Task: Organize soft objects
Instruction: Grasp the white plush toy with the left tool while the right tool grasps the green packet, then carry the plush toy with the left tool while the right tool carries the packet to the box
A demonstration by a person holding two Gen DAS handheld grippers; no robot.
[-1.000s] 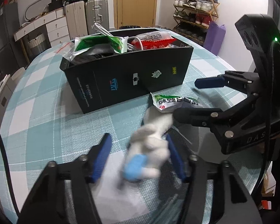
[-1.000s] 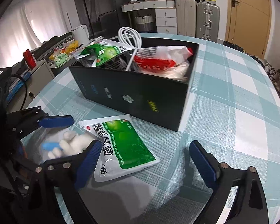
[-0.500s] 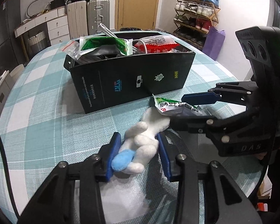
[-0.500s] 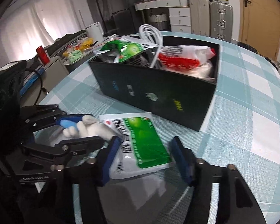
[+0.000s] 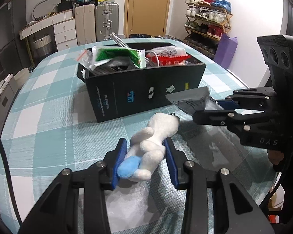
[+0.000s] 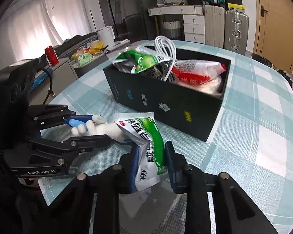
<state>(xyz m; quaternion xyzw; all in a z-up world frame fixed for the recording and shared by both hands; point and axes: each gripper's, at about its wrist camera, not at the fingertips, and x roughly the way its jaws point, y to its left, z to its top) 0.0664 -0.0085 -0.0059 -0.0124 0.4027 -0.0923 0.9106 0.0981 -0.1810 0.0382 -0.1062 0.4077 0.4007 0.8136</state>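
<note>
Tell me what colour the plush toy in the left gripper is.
The plush toy is white with a light blue part at one end, clearest in the left wrist view.

The green packet hides the plush toy's head in the right wrist view.

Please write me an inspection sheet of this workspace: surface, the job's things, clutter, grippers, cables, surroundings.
Surface: round table with teal checked cloth.
Job's things: white plush toy lying on the cloth; green-white sachet; black box holding packets.
Clutter: nothing seen on the cloth.
Grippers: left gripper shut on plush toy; right gripper shut on sachet.
Cables: white cable coiled in box.
Surroundings: suitcases, shoe rack, door.
</note>
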